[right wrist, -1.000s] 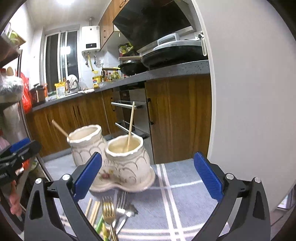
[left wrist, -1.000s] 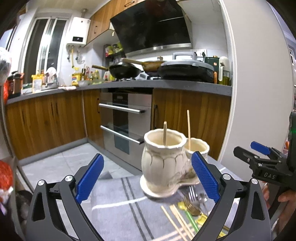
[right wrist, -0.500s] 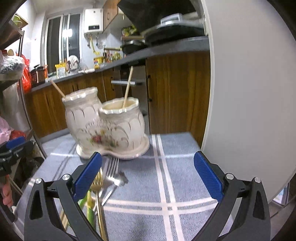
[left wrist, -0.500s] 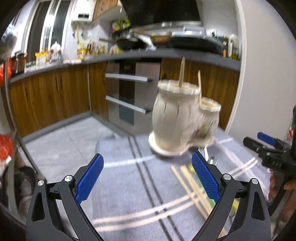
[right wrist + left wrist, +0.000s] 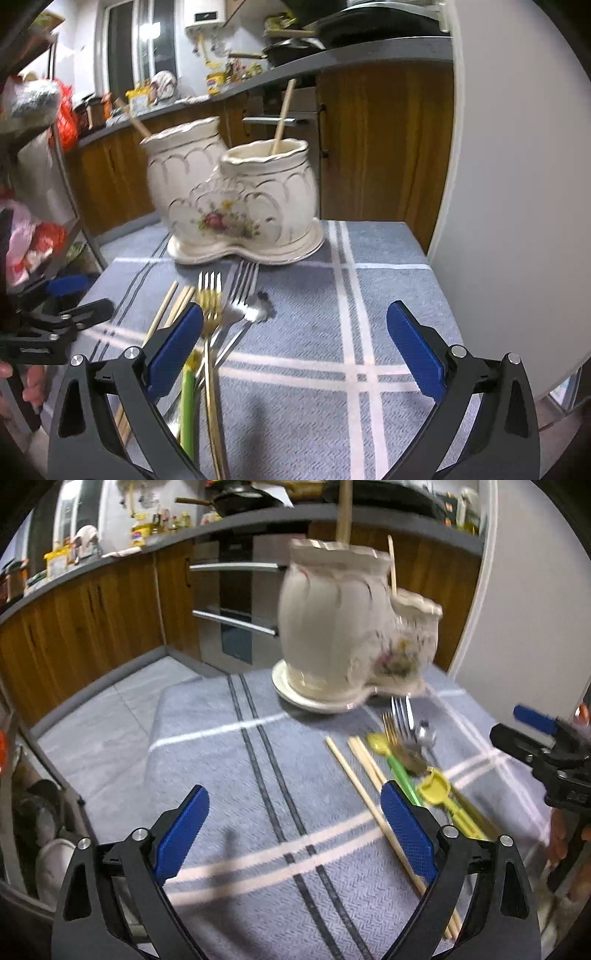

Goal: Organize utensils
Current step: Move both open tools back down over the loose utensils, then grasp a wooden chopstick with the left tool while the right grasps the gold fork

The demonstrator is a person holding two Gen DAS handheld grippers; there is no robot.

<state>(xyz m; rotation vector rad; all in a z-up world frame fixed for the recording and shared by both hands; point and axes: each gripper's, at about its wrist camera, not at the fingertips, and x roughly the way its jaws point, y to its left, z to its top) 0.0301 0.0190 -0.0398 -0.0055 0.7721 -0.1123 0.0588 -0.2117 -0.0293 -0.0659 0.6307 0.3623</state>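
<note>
Ceramic utensil holder, loose forks, chopsticks, jaws apart

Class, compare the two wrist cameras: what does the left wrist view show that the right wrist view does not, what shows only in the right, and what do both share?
Only the left wrist view shows the yellow spoon heads among the cutlery and the bare left half of the grey cloth.

Only the right wrist view shows the red flower painted on the holder's front, and the window behind.

Both share the white twin-pot ceramic holder with a wooden stick in each pot, the gold fork, the silver fork, the loose chopsticks, and two open, empty grippers: left, right.
</note>
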